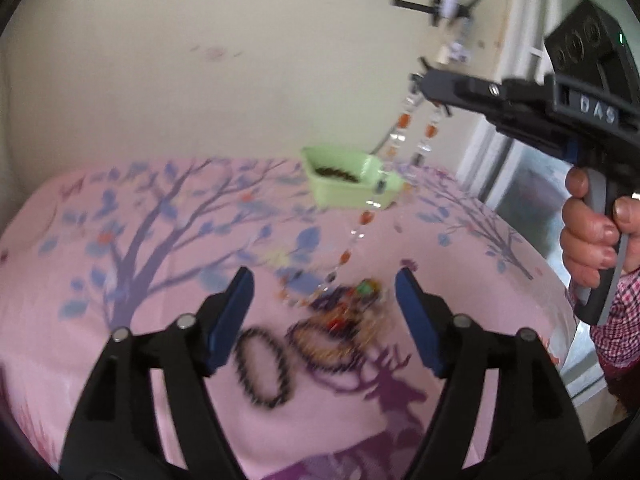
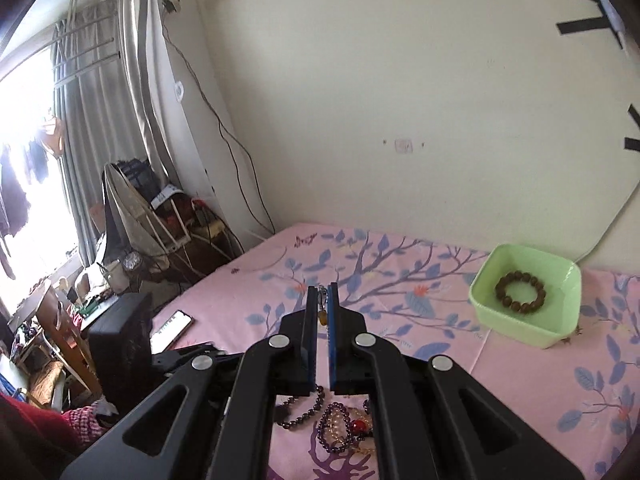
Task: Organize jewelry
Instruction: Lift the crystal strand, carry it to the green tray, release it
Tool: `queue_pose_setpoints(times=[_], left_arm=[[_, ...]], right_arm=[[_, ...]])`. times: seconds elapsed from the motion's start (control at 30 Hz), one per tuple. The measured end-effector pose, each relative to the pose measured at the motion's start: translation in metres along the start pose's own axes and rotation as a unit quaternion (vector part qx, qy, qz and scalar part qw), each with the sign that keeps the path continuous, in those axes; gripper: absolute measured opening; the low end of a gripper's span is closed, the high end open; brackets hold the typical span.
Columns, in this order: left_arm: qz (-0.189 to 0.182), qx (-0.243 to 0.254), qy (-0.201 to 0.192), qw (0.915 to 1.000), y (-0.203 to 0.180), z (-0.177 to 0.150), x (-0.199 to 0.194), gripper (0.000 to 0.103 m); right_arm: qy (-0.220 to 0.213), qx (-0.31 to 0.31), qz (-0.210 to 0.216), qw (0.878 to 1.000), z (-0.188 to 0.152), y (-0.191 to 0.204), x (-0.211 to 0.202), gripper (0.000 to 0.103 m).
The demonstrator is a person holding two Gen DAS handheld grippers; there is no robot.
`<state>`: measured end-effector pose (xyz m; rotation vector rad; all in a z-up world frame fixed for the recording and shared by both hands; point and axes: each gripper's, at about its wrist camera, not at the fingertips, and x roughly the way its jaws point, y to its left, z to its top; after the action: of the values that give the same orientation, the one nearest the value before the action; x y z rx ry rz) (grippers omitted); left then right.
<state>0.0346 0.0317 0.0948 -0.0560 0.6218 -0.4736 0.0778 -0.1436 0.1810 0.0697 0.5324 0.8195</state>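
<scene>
One piece is already put away: a brown bead bracelet lies flat in the bottom of the green bowl, which sits on the pink bed sheet near the wall. That is the only item in the bowl, so by my reading the sorting is in its early part.

A second piece is in transit. The right gripper has its fingers nearly together, pinched on a long necklace of orange and clear beads. In the left wrist view the strand hangs from those fingers high above the bed, passes in front of the bowl and trails down to the jewelry pile, where its lower end seems still to touch or tangle (motion blur hides the exact contact). The person's hand grips the handle at the right edge.

The left gripper hovers just above the pile with its fingers spread wide and nothing between the pads.

Left to do: free the necklace fully and lay it in the bowl, then deal with the dark bead bracelet lying apart on the sheet, plus the purple, gold and red-beaded pieces heaped in the pile
</scene>
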Motion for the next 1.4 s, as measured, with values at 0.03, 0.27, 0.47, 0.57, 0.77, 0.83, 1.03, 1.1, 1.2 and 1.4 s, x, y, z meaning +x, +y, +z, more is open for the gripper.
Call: queue_pose_setpoints(times=[0.03, 0.27, 0.47, 0.57, 0.77, 0.83, 1.03, 1.1, 1.2, 1.4], left_arm=[[-0.003, 0.010, 0.001, 0.9999, -0.005, 0.003, 0.005, 0.070], [-0.010, 0.046, 0.034, 0.9983, -0.021, 0.014, 0.061, 0.024], [-0.052, 0.019, 0.023, 0.9982, -0.017, 0.051, 0.069, 0.005], [-0.066, 0.036, -0.001, 0.9972, -0.028, 0.066, 0.053, 0.011], [-0.066, 0.096, -0.048, 0.9921, -0.063, 0.063, 0.036, 0.080], [-0.048, 0.115, -0.037, 0.9915, -0.080, 0.062, 0.051, 0.080], [-0.071, 0.125, 0.035, 0.9890, -0.103, 0.057, 0.113, 0.006], [-0.083, 0.107, 0.032, 0.9902, -0.096, 0.060, 0.118, 0.005], [-0.090, 0.087, 0.030, 0.9917, -0.084, 0.072, 0.121, 0.005], [-0.083, 0.069, 0.013, 0.9941, -0.070, 0.140, 0.127, 0.005]], right_arm=[[-0.005, 0.000, -0.001, 1.000, 0.001, 0.001, -0.005, 0.000], [-0.045, 0.000, -0.012, 0.999, 0.007, -0.005, -0.041, 0.000], [-0.076, 0.016, -0.026, 0.997, 0.015, -0.025, -0.067, 0.000], [-0.089, 0.017, -0.035, 0.995, 0.025, -0.033, -0.077, 0.000], [-0.108, 0.000, -0.047, 0.993, 0.039, -0.036, -0.096, 0.000], [-0.113, 0.000, -0.048, 0.992, 0.039, -0.036, -0.103, 0.000], [-0.124, 0.014, -0.049, 0.991, 0.034, -0.047, -0.117, 0.000], [-0.123, 0.025, -0.053, 0.991, 0.030, -0.059, -0.118, 0.000], [-0.122, 0.039, -0.063, 0.990, 0.028, -0.077, -0.117, 0.000], [-0.116, 0.059, -0.087, 0.988, 0.041, -0.115, -0.096, 0.000]])
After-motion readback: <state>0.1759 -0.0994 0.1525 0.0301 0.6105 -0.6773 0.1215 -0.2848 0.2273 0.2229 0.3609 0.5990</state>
